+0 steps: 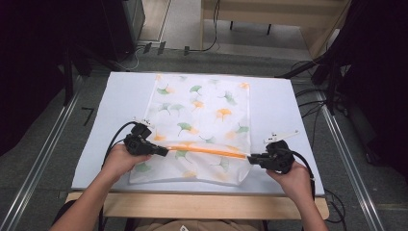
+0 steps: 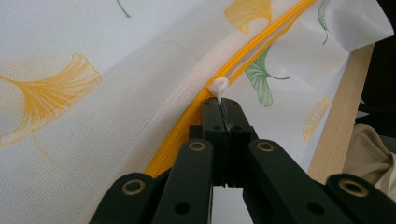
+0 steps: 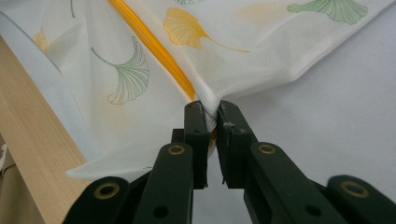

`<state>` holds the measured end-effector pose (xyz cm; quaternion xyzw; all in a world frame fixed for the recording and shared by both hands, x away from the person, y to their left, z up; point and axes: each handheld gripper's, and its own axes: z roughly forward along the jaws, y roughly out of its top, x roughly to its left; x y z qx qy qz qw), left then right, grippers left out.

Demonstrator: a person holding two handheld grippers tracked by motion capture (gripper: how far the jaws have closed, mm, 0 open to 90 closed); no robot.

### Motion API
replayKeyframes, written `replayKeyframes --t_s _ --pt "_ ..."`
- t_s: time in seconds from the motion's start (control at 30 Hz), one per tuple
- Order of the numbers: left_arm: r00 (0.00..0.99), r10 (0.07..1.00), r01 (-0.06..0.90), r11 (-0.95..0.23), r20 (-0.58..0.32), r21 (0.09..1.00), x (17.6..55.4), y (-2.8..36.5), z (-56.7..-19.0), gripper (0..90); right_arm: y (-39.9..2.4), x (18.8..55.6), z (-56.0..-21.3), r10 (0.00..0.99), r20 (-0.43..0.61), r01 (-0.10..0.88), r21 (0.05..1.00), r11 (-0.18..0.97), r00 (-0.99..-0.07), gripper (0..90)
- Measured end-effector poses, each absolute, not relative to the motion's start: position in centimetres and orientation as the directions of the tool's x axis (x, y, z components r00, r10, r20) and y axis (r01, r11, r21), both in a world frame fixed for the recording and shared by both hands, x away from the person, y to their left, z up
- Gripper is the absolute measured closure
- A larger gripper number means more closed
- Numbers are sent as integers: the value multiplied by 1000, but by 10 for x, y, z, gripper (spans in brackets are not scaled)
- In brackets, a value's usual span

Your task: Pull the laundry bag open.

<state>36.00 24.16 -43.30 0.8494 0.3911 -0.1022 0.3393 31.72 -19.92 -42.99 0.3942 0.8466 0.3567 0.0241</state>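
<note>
A white mesh bag (image 1: 202, 115) printed with green and orange ginkgo leaves lies flat on the table. An orange zipper (image 1: 207, 150) runs across its near part. My left gripper (image 1: 166, 151) is shut on the zipper's white pull tab (image 2: 218, 87) at the zipper's left end. My right gripper (image 1: 250, 159) is shut on the bag's right edge, pinching bunched fabric (image 3: 210, 105) where the zipper (image 3: 154, 44) ends. In the left gripper view the zipper (image 2: 187, 123) curves away up to the right.
The bag rests on a white board (image 1: 120, 96) on a wooden table whose front edge (image 1: 192, 204) is near me. Cables (image 1: 308, 103) and dark stands ring the table. A metal rail (image 1: 38, 159) runs along the floor at the left.
</note>
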Motion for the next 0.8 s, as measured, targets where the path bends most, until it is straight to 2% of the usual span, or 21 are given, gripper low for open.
replayKeyframes --t_s 0.8 --pt "668 595 737 -447 -446 507 360 246 -432 900 -198 317 -430 677 247 648 624 437 -694 851"
